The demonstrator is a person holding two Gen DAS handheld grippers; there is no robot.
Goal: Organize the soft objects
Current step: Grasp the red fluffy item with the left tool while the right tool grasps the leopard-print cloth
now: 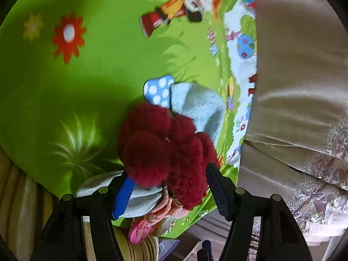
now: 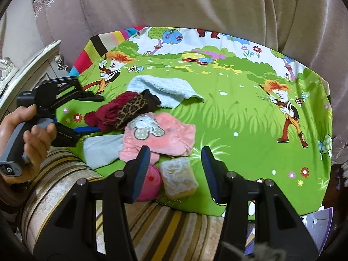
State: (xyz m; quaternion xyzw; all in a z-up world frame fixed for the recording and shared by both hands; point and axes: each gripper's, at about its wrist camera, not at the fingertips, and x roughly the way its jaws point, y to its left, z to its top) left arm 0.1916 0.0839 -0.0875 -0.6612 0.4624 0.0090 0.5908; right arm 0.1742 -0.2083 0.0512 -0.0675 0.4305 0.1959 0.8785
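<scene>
Lying on a green cartoon-printed sheet (image 2: 228, 113) spread over a sofa seat, a small heap of soft things sits toward the sheet's left side. A dark red pom-pom piece (image 2: 104, 111) with a leopard-print band (image 2: 130, 111) lies at the middle of the heap, partly on a pale blue towel (image 2: 165, 89) behind it. Just in front of it lies a pink fluffy garment (image 2: 161, 137) with a grey and white animal patch, and beside that, to the left, a light grey cloth (image 2: 100, 150). Nearer the sheet's front edge sit a bright pink round plush (image 2: 152, 180) and a cream fuzzy block (image 2: 178, 178), touching each other.

A hand (image 2: 28, 143) at the left grips the handle of the left tool (image 2: 95, 113), whose fingers stand one above the other on either side of the red pom-pom piece. In the left wrist view the red fluff fills the gap between the fingers (image 1: 219, 189); the jaws stand partly apart, and whether the pads actually press on the fluff cannot be told, since the pile hides the contact.

The right tool (image 2: 176, 169) hovers over the front edge of the sheet with its jaws moderately apart and nothing gripped; the cream block and the pink plush show in the gap between its fingers (image 2: 141, 169), below them.

A striped cushion (image 2: 152, 228) runs along the front of the seat, and a beige sofa back (image 2: 195, 2) rises behind.
</scene>
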